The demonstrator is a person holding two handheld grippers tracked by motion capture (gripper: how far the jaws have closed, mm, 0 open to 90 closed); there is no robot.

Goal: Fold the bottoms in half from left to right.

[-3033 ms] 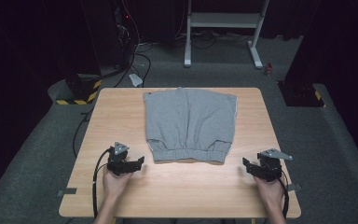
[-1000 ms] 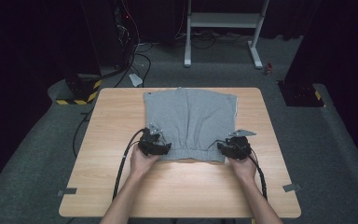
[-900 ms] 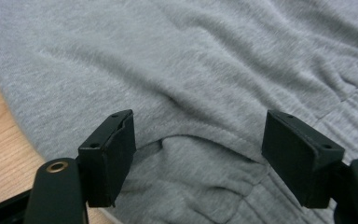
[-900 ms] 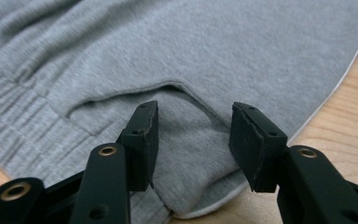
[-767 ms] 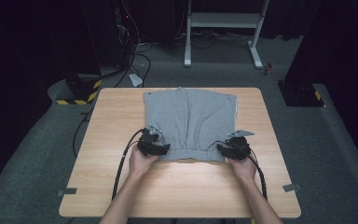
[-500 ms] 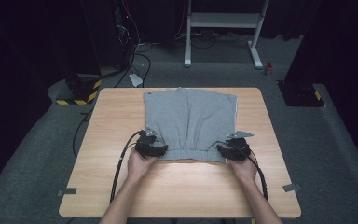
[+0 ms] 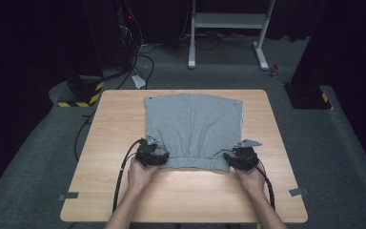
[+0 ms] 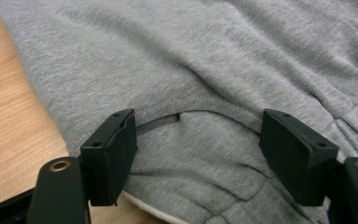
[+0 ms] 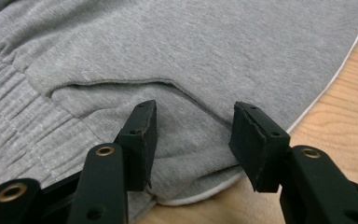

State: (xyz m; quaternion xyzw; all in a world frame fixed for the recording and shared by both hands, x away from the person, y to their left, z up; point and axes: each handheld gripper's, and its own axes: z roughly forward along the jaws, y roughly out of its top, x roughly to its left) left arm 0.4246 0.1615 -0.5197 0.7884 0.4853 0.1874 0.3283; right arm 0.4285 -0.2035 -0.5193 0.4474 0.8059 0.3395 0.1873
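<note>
A grey folded sweat garment (image 7: pixel 193 126) lies flat on the wooden table (image 7: pixel 119 124), its ribbed elastic band along the near edge. My left gripper (image 7: pixel 159 156) sits at the garment's near left corner. In the left gripper view the jaws (image 8: pixel 198 149) stand wide apart, the pocket seam and corner fabric (image 8: pixel 205 70) between them, unpressed. My right gripper (image 7: pixel 230 159) is at the near right corner. In the right gripper view its jaws (image 9: pixel 193 140) straddle the corner fabric (image 9: pixel 182 56), apart from each other, with the ribbed band to the left.
Bare wood runs along the table's left, right and near sides. Each gripper trails a black cable (image 7: pixel 122 174) toward the near edge. Beyond the table are a white metal frame (image 7: pixel 228 21), floor cables and a black-yellow striped base (image 7: pixel 78 95).
Three seconds ago both grippers rested near the table's front corners, away from the garment. They have moved inward to its near corners and have hardly shifted over the last second.
</note>
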